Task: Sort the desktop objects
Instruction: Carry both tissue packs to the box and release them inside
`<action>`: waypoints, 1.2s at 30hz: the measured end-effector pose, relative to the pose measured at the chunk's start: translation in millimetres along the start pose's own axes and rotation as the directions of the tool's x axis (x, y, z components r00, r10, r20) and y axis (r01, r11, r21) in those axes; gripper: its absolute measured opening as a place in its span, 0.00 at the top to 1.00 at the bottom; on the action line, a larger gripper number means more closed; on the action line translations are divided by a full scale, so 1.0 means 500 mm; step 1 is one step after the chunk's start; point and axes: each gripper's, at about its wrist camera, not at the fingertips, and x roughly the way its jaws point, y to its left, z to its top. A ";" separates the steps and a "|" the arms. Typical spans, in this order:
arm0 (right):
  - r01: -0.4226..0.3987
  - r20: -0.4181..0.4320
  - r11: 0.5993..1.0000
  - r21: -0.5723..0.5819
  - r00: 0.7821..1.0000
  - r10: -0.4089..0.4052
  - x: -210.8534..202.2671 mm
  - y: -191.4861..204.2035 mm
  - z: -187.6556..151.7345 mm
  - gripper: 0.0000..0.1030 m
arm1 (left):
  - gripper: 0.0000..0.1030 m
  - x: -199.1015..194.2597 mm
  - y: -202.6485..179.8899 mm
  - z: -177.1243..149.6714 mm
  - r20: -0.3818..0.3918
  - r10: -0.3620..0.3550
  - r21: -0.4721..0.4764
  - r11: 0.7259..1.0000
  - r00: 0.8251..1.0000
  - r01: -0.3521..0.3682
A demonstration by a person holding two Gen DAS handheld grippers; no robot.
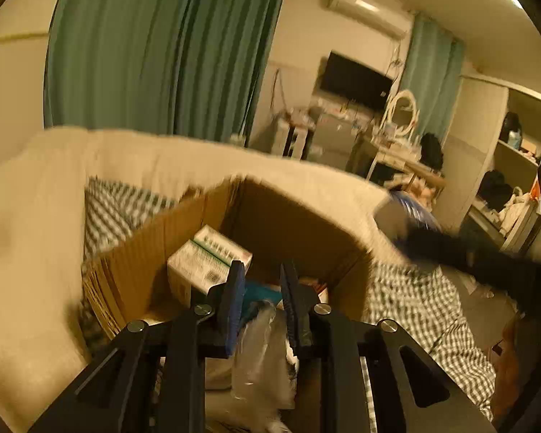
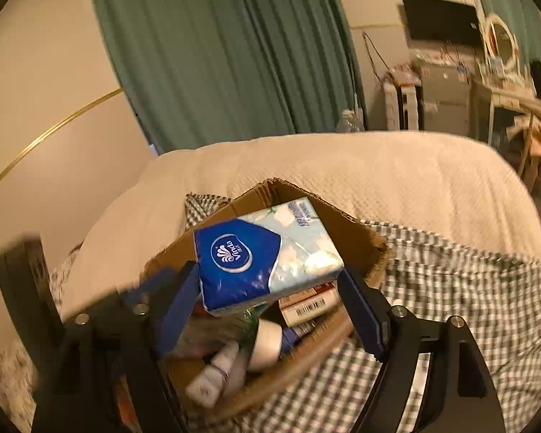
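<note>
An open cardboard box (image 1: 288,223) stands on a checked cloth, with a white and green carton (image 1: 207,259) inside it. My left gripper (image 1: 261,266) hangs over the box's near side. A crumpled clear plastic bag (image 1: 259,342) fills the gap between its blue pads (image 1: 234,299), and the gripper appears shut on it. In the right wrist view my right gripper (image 2: 267,270) is shut on a blue and white Vinda tissue pack (image 2: 263,256), held above the same box (image 2: 360,234). Below the pack lie a paper roll (image 2: 267,339), small tubes and barcoded cartons (image 2: 306,306).
The checked cloth (image 2: 469,288) covers a bed with a cream quilt (image 2: 342,169) behind the box. A dark blurred shape (image 1: 479,259) reaches in from the right of the left wrist view. Green curtains (image 2: 216,54), a desk and shelves stand farther back.
</note>
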 end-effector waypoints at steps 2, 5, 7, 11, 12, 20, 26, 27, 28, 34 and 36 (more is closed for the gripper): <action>-0.004 0.001 0.999 0.040 1.000 0.004 0.012 -0.015 0.006 0.22 | 0.51 0.016 -0.002 -0.005 -0.019 0.016 0.013 1.000 1.000 -0.016; 0.023 0.033 0.997 0.073 0.999 -0.025 -0.002 -0.043 0.007 0.17 | 0.30 0.013 -0.020 -0.014 -0.002 0.030 0.053 0.998 1.000 -0.030; 0.038 0.049 0.996 0.085 0.998 -0.043 -0.024 -0.054 0.008 0.17 | 0.24 0.000 -0.036 -0.016 0.008 0.033 0.062 0.998 0.999 -0.034; 0.059 0.073 0.995 0.076 0.995 -0.064 -0.099 -0.078 -0.009 0.17 | 0.19 -0.049 -0.065 -0.014 0.033 0.009 0.068 0.998 0.999 -0.011; 0.078 0.078 0.995 0.057 0.994 -0.082 -0.120 -0.080 -0.012 0.17 | 0.17 -0.061 -0.075 -0.014 0.030 0.002 0.075 0.997 1.000 -0.004; 0.233 0.121 0.969 -0.084 0.967 -0.222 -0.309 -0.120 -0.089 0.17 | 0.08 -0.148 -0.198 -0.114 0.016 -0.042 0.129 0.991 0.999 0.040; 0.286 0.056 0.951 -0.117 0.958 -0.281 -0.307 -0.188 -0.194 0.17 | 0.08 -0.120 -0.242 -0.211 -0.091 0.001 0.178 0.984 0.996 0.016; 0.291 0.054 0.950 -0.114 0.956 -0.287 -0.299 -0.198 -0.209 0.17 | 0.08 -0.114 -0.245 -0.220 -0.096 0.004 0.177 0.984 0.995 0.014; 0.295 0.052 0.950 -0.106 0.955 -0.291 -0.287 -0.208 -0.225 0.17 | 0.08 -0.104 -0.247 -0.229 -0.102 0.015 0.175 0.984 0.995 0.003; 0.248 0.022 0.969 -0.015 0.969 -0.247 -0.196 -0.289 -0.270 0.17 | 0.08 -0.032 -0.242 -0.275 -0.153 0.061 0.139 0.989 0.986 -0.040; 0.241 -0.018 0.969 -0.046 0.970 -0.242 -0.147 -0.302 -0.274 0.20 | 0.08 0.001 -0.239 -0.288 -0.184 0.064 0.107 0.993 0.981 -0.044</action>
